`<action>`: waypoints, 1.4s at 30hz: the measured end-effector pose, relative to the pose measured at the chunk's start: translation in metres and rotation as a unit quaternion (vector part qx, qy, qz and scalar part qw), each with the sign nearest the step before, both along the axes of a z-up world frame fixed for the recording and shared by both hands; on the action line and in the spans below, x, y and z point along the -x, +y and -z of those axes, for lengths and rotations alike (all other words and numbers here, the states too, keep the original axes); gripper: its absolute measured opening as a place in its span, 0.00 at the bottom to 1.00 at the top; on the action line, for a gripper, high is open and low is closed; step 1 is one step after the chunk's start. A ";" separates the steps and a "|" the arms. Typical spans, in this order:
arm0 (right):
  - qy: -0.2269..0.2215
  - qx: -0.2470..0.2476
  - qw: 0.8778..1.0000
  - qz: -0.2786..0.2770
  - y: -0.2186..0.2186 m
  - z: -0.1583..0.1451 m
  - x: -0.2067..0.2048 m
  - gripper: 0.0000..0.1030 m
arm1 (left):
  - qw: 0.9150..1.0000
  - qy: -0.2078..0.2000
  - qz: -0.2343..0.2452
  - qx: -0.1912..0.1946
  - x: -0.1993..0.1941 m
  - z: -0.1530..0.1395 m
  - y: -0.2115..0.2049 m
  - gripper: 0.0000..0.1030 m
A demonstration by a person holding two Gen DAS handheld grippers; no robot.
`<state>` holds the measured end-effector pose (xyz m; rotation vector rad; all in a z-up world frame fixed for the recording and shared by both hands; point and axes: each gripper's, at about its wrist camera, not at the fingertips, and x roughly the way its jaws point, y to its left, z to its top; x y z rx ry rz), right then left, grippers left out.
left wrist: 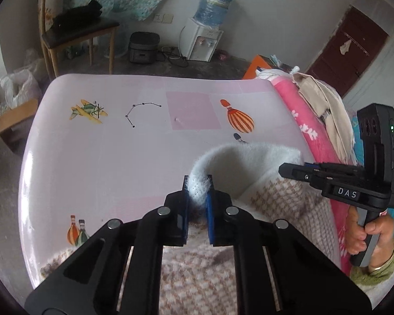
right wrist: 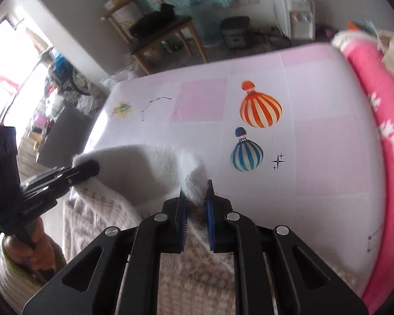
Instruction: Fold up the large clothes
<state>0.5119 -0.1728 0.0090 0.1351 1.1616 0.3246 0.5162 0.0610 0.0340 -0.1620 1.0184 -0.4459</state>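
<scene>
Houndstooth fleece garment, brown-and-white checked outside with a fluffy white lining, lies on the bed's pink sheet, bunched at the near edge just under both tools. Its far hem is turned up so the white lining shows as a raised lip.

Left tongs are clamped on that white edge, blue pads pinching a thick roll of it. Right tongs are likewise clamped on the same edge further along, at the corner where white meets check. From the left camera the right tool sits off to the side, held in the person's hand, its tip at the other end of the raised lip.

So the gripped hem runs crosswise between the two tools, and the bulk of the cloth trails back toward the person. Open sheet, with its balloon print, stretches ahead. My guess is that both hands carry the hem together, keeping it taut between them; neither is clearly nearer.
</scene>
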 end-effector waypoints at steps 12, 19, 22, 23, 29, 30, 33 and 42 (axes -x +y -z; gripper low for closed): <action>-0.066 0.093 0.989 -0.090 0.012 -0.006 0.126 0.13 | 0.992 -0.039 0.083 -0.092 0.127 0.007 -0.007 0.09; -0.054 0.039 0.993 -0.093 0.001 -0.028 0.138 0.39 | 0.991 -0.038 0.080 -0.104 0.142 0.031 -0.004 0.09; -0.085 -0.022 0.992 -0.088 -0.002 -0.060 0.131 0.44 | 0.990 -0.039 0.081 -0.107 0.145 0.033 -0.005 0.09; -0.087 -0.043 0.992 -0.080 -0.002 -0.066 0.124 0.44 | 0.990 -0.040 0.081 -0.107 0.146 0.033 -0.005 0.09; -0.018 -0.075 0.996 -0.052 0.012 -0.029 0.077 0.32 | 0.989 -0.044 0.079 -0.113 0.150 0.035 -0.008 0.10; 0.004 -0.074 0.996 -0.049 0.014 -0.016 0.072 0.30 | 0.989 -0.045 0.079 -0.113 0.151 0.034 -0.010 0.10; 0.047 -0.066 0.995 -0.057 0.018 0.015 0.074 0.25 | 0.989 -0.045 0.081 -0.111 0.154 0.029 -0.006 0.13; 0.066 -0.036 0.992 -0.099 0.013 0.039 0.103 0.23 | 0.997 -0.038 0.065 -0.028 0.173 0.001 0.051 0.15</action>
